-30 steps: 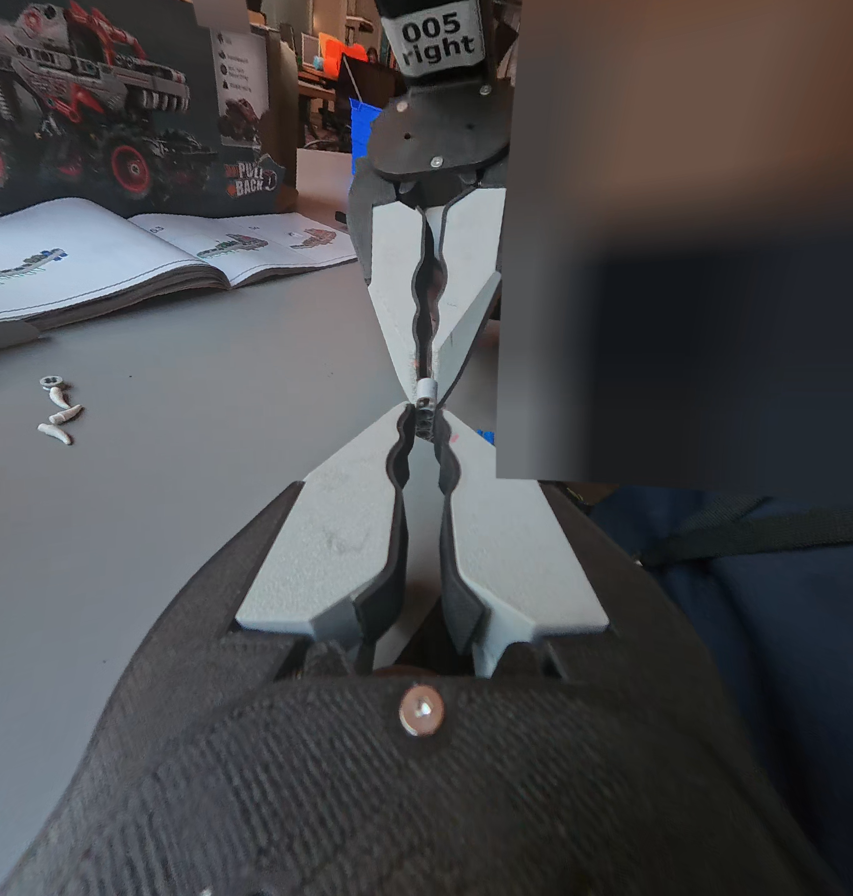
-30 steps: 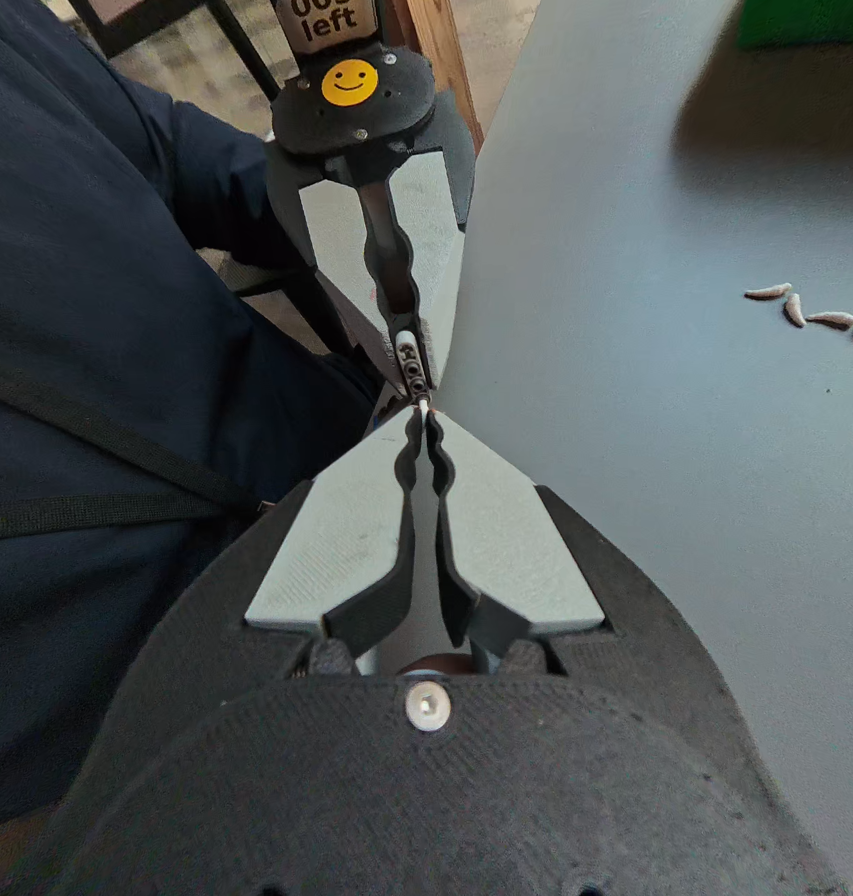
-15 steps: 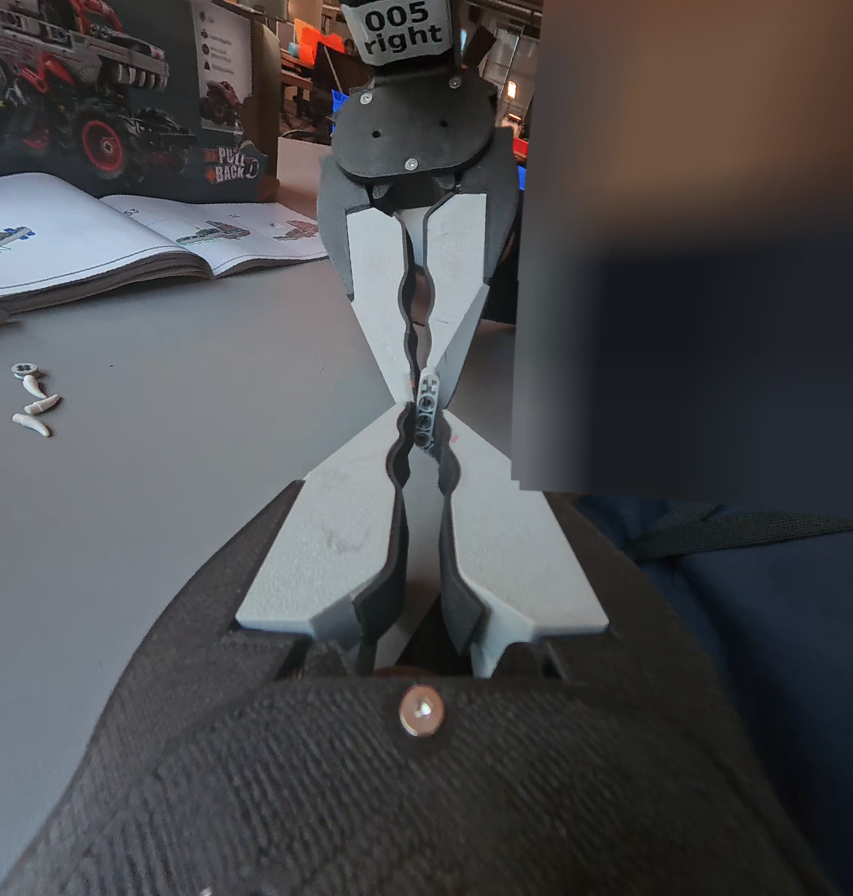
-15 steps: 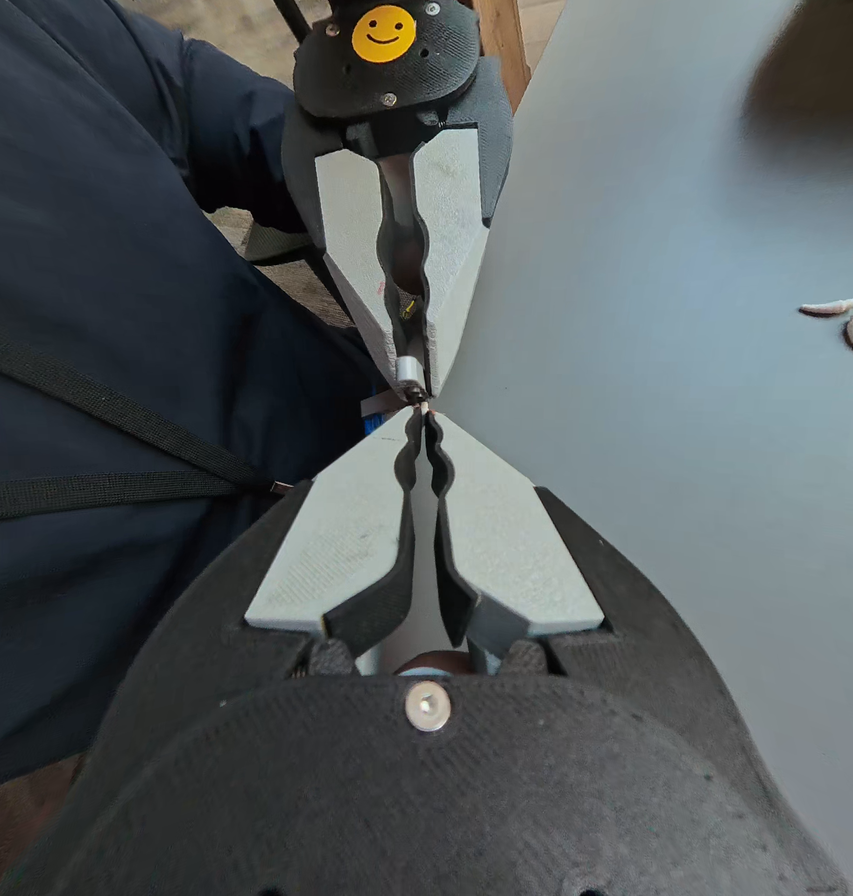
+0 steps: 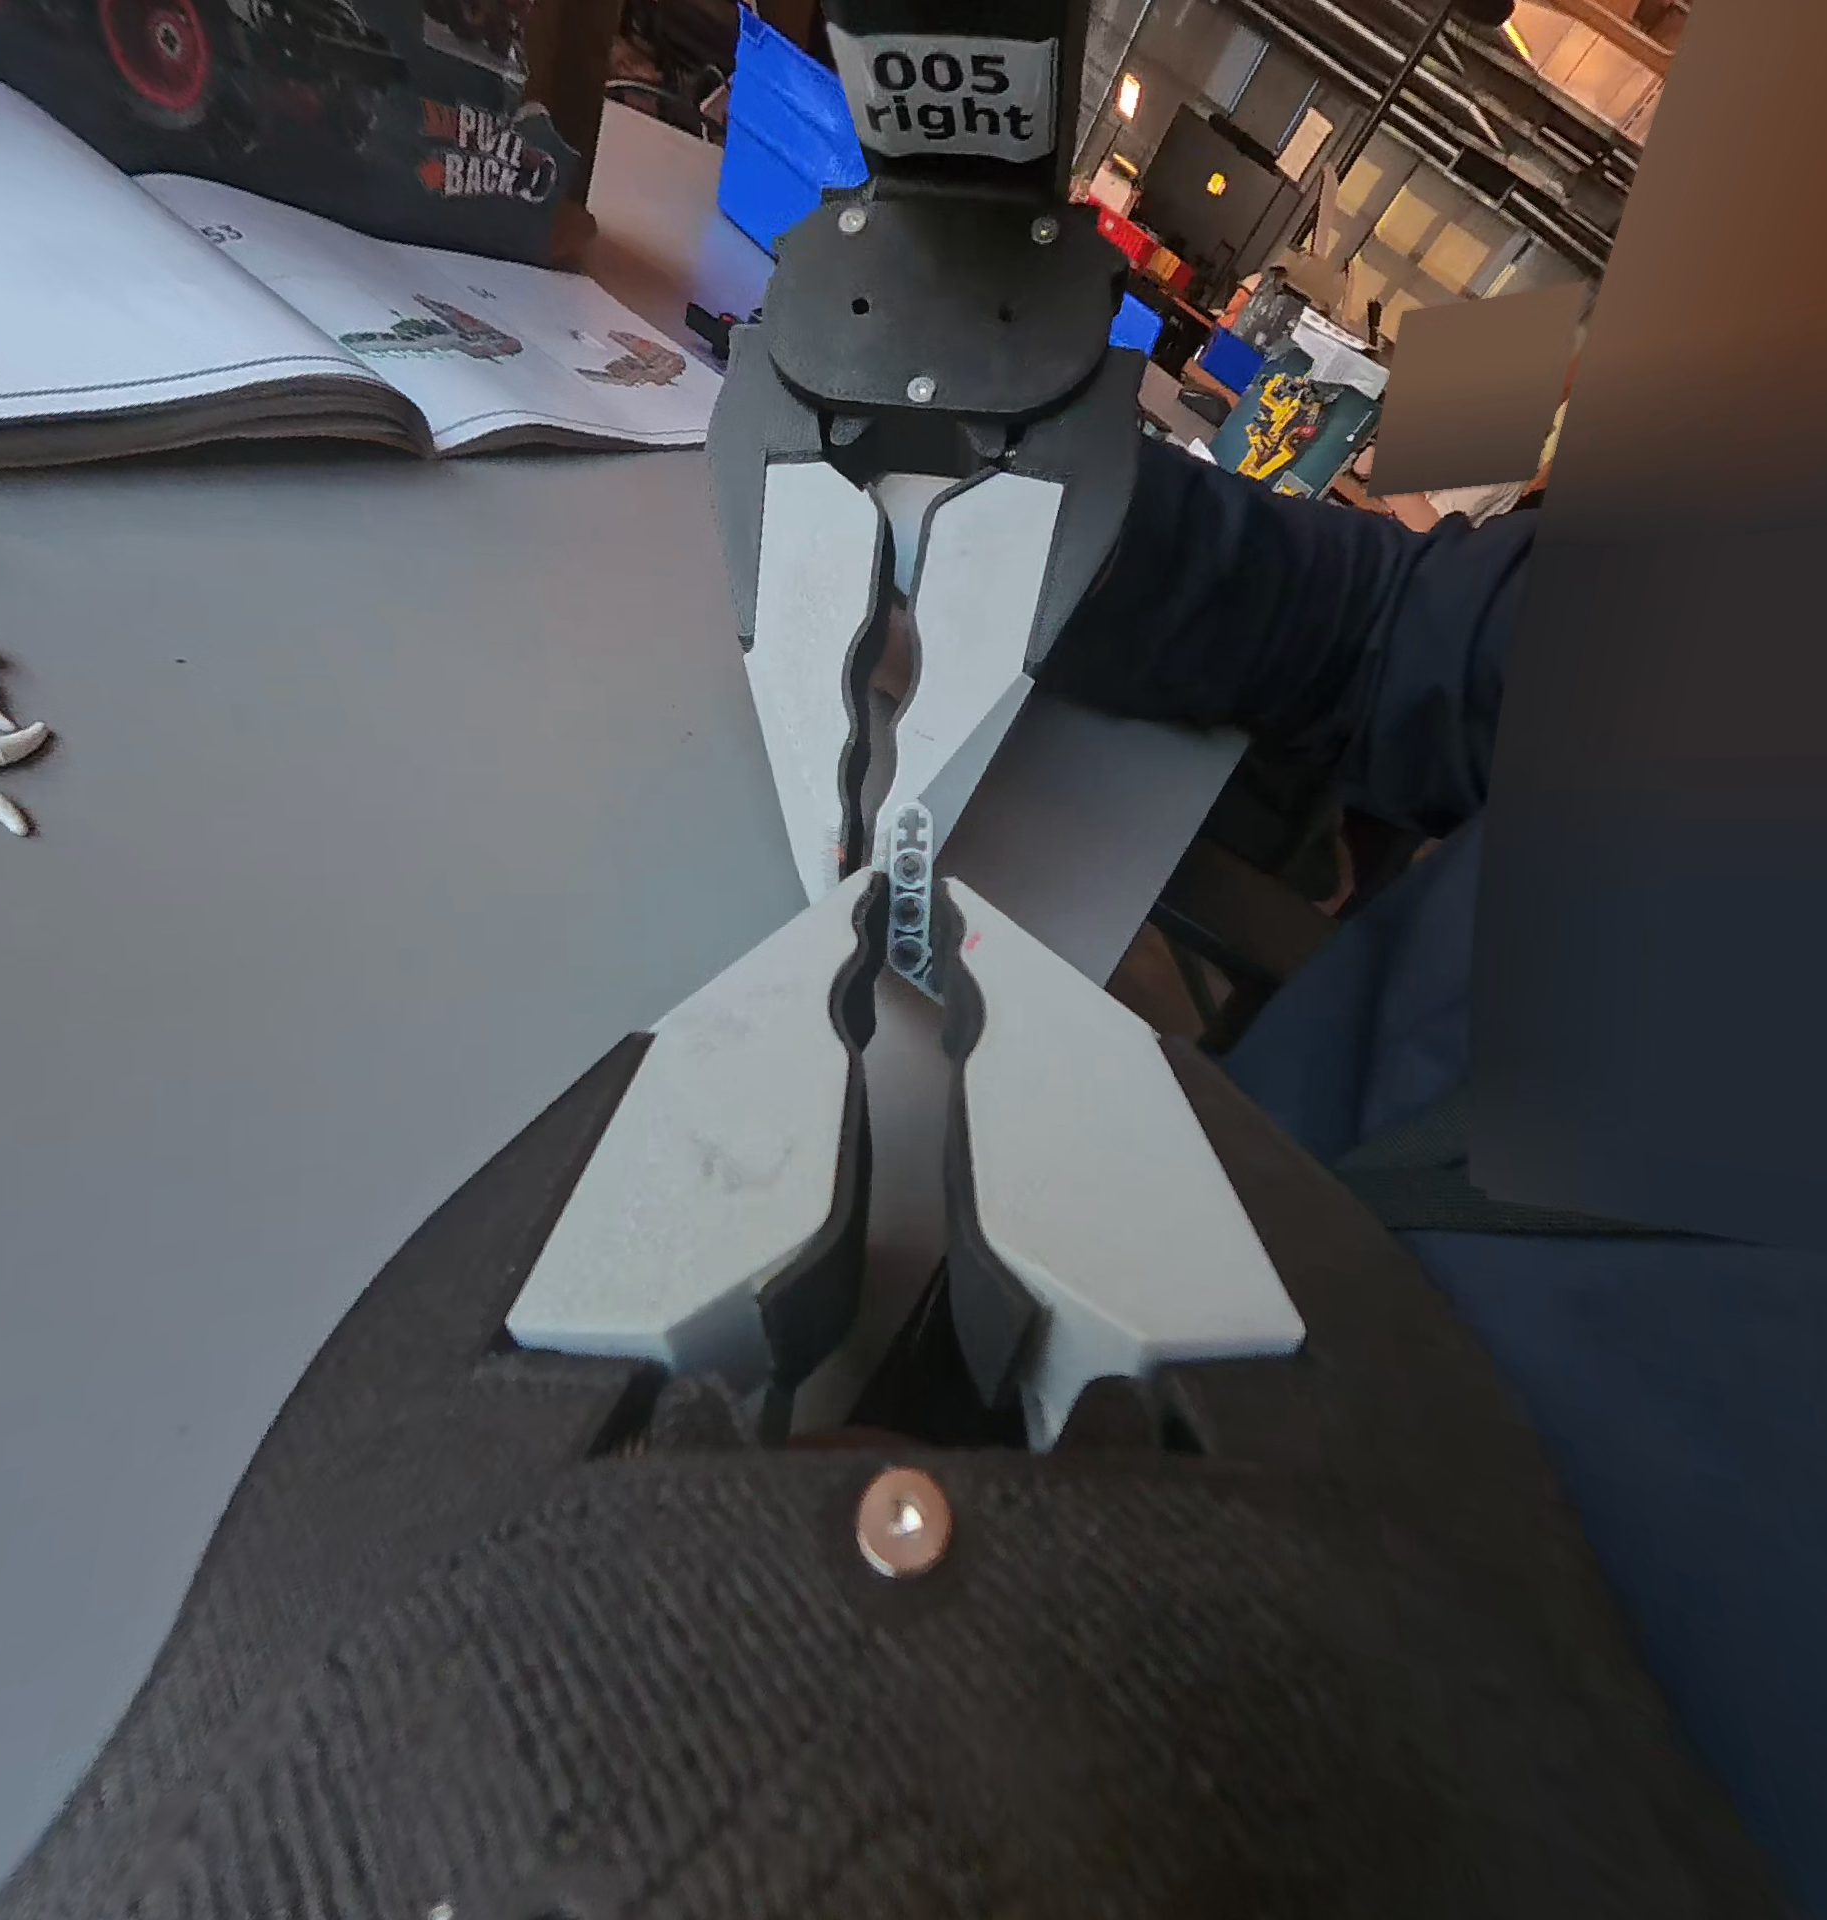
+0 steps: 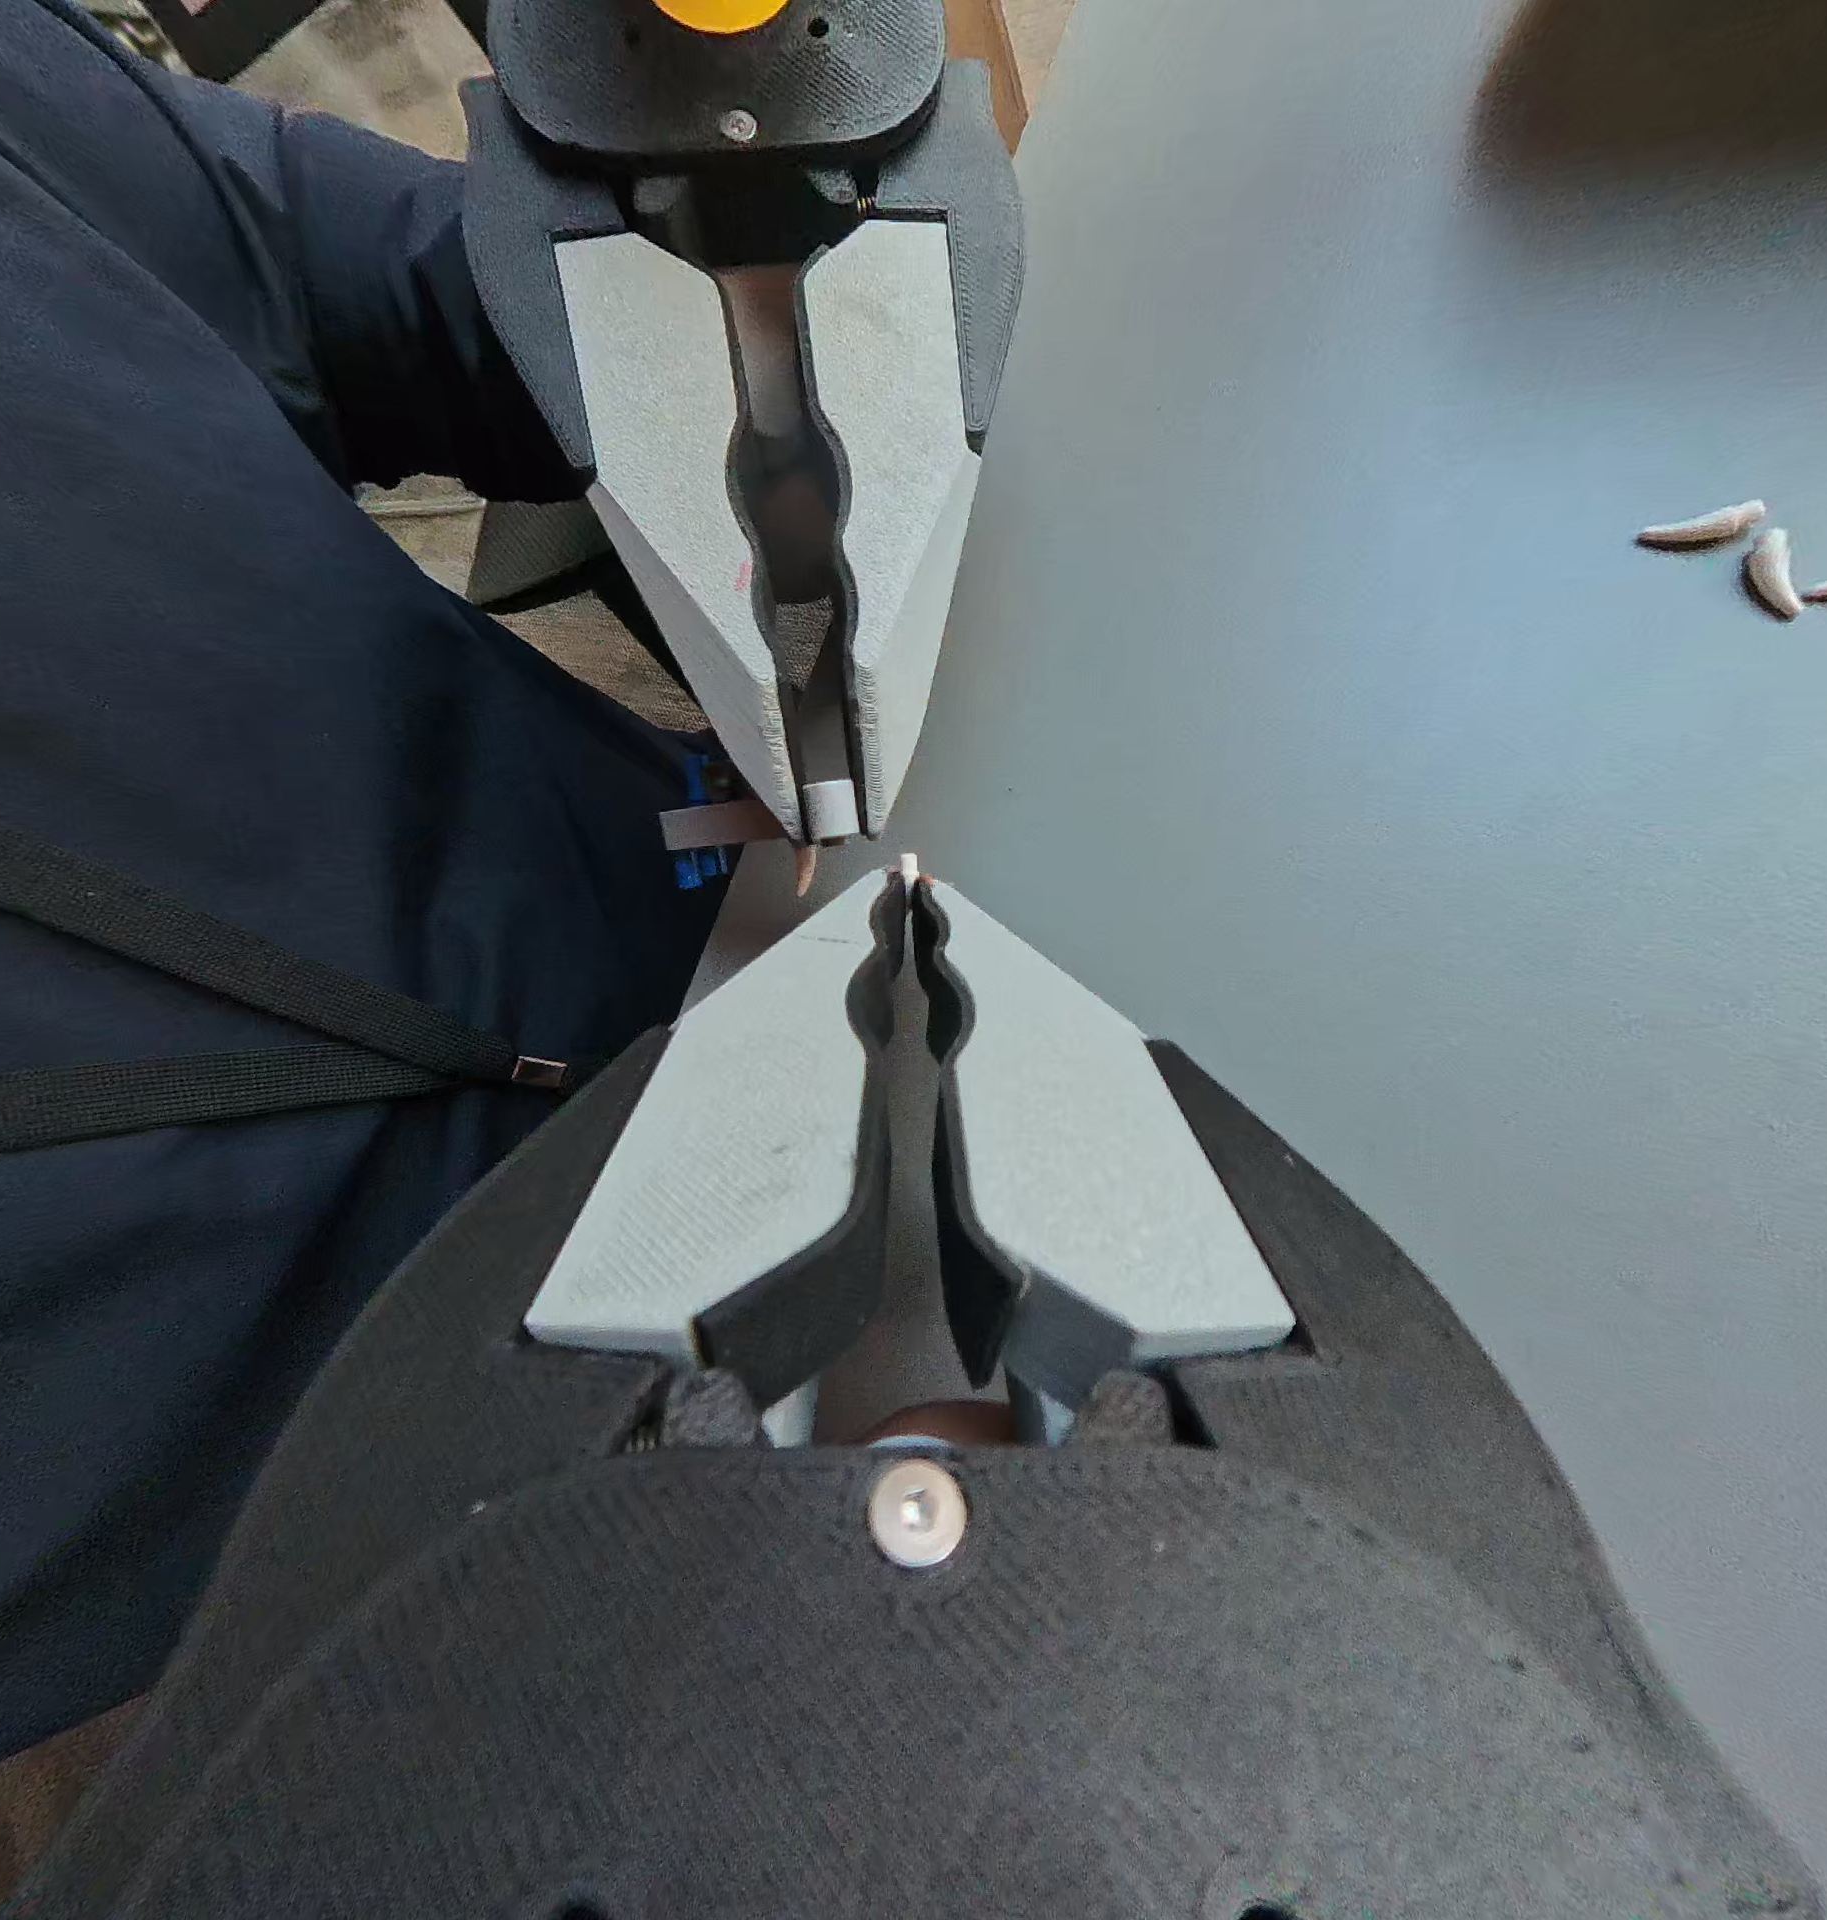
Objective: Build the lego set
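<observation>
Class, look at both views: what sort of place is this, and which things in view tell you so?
Probably a shared workshop or lab. A grey worktable holds an open instruction booklet and a toy-truck box; behind stand blue storage bins, more desks and a high, industrial-looking ceiling.

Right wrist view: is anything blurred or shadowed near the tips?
Right wrist view: tips sharp, right gripper pinching a tiny white piece; a soft dark shadow smears the table top right. Left wrist view: grey beam crisp; mosaic patches cover the right side.
</observation>
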